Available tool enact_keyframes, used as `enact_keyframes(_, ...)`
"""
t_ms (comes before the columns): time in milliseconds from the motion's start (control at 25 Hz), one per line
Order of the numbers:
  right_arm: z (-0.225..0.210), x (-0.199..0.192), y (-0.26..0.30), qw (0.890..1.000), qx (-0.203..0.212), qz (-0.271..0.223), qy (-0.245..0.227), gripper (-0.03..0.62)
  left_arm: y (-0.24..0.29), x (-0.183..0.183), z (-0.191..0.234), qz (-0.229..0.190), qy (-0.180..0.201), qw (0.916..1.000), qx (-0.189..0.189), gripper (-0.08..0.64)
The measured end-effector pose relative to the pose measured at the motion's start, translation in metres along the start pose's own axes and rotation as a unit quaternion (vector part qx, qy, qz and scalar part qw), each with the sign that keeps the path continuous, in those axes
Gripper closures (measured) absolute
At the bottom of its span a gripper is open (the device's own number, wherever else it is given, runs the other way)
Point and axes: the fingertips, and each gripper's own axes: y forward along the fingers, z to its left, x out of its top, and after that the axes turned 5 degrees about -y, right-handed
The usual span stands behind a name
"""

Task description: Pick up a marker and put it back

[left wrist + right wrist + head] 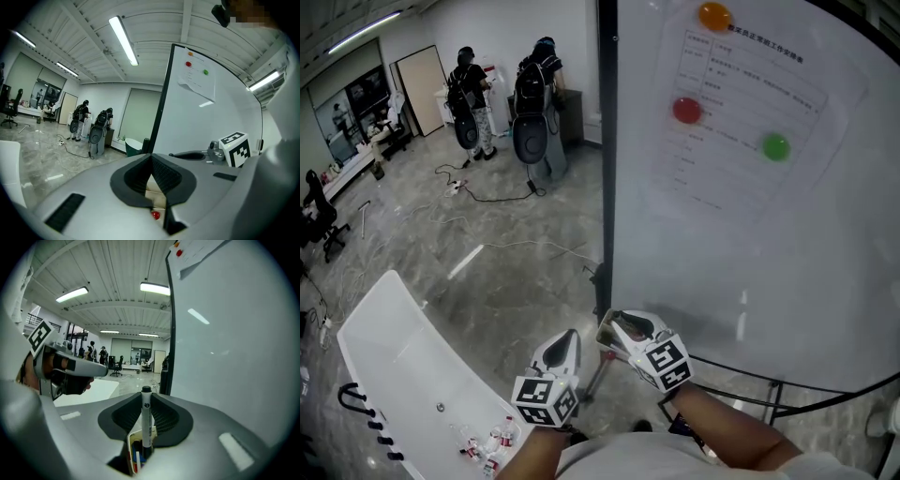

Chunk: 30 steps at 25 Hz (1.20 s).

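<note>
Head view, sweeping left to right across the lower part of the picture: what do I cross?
white table → left gripper → right gripper

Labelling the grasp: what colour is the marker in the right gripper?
Marker: white barrel, black cap. Shows best in the right gripper view.
</note>
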Motion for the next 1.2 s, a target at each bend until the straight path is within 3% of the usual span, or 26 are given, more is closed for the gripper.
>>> enact_keyframes(240, 0.024, -0.044, 0.027, 0.993, 0.053, 0.089, -0.053, 0.525, -0.008, -0.002, 0.012, -0.003, -0.007, 0.9998, 0.019, 0.557)
enact_keyframes(560, 0.050, -0.104, 0.053, 0.967, 0.092, 0.189, -0.148, 0.525, -0.021, -0.007, 0.029, 0.000, -0.014, 0.9989, 0.044, 0.555)
enact_keyframes(680, 0.055, -0.127, 0.058, 0.959, 0.100, 0.212, -0.156, 0.525, -0.025, -0.010, 0.033, 0.001, -0.017, 0.9985, 0.051, 0.555)
enact_keyframes(920, 0.061, -0.134, 0.064, 0.958, 0.104, 0.214, -0.163, 0.520, -0.029, -0.012, 0.038, 0.004, -0.020, 0.9980, 0.060, 0.555)
enact_keyframes(1200, 0.058, -0.119, 0.061, 0.965, 0.092, 0.188, -0.156, 0.488, -0.029, -0.012, 0.034, 0.005, -0.017, 0.9983, 0.055, 0.555)
